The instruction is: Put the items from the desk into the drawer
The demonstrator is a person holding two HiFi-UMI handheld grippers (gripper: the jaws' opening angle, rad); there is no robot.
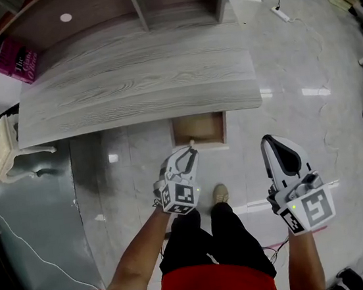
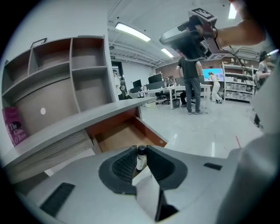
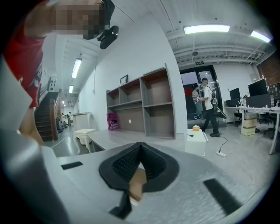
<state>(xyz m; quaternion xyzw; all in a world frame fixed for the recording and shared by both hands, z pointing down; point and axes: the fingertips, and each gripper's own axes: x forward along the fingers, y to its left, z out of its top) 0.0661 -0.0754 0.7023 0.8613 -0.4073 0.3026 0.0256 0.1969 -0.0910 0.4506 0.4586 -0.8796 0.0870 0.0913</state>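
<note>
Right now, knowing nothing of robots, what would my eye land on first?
The left gripper pinches a small dark-capped bottle by the open drawer under the desk. The right gripper hangs shut beside it, and a pink box stands out at the shelving's far left.

Small dark-capped bottle (image 2: 140,158) at open drawer (image 2: 118,136)

Premises: open-plan office and workroom. Evidence: rows of desks with monitors (image 2: 151,83), storage racks (image 2: 239,83), ceiling strip lights (image 2: 132,31), polished tile floor (image 1: 301,45)
</note>
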